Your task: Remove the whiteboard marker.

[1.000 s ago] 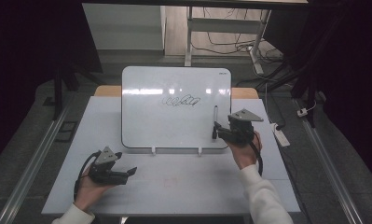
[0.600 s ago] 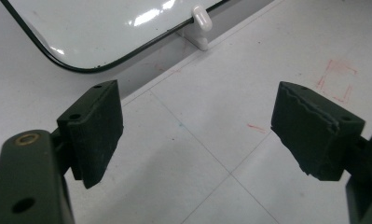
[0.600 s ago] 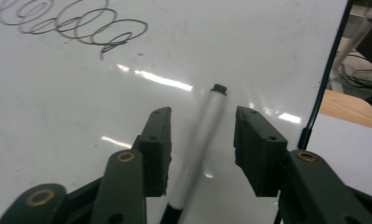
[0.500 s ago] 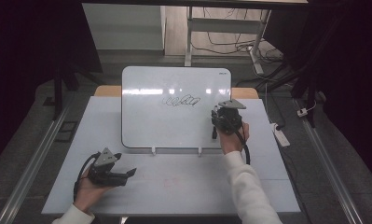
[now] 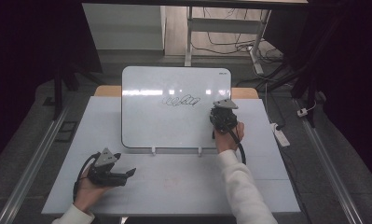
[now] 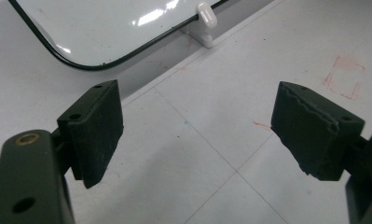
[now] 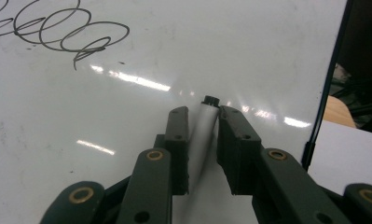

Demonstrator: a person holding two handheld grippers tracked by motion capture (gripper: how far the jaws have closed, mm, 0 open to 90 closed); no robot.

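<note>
Lying on the right part of the whiteboard [image 5: 174, 100], a white marker [image 7: 203, 128] with a black end sits between the fingers [image 7: 179, 140] of the right gripper [image 7: 202, 140], which have just been closing; the pads now press on its barrel from both sides, clenched around it. In the high view that right gripper [image 5: 222, 119] hovers over the board's right edge, just right of a black looping scribble [image 5: 181, 100]. The left gripper [image 6: 197, 135] rests near the front-left of the table [image 5: 174, 182], well apart from the board, its fingers [image 6: 97, 126] spread wide with nothing between them, only bare table surface with faint red marks [image 6: 344, 74] beneath.
</note>
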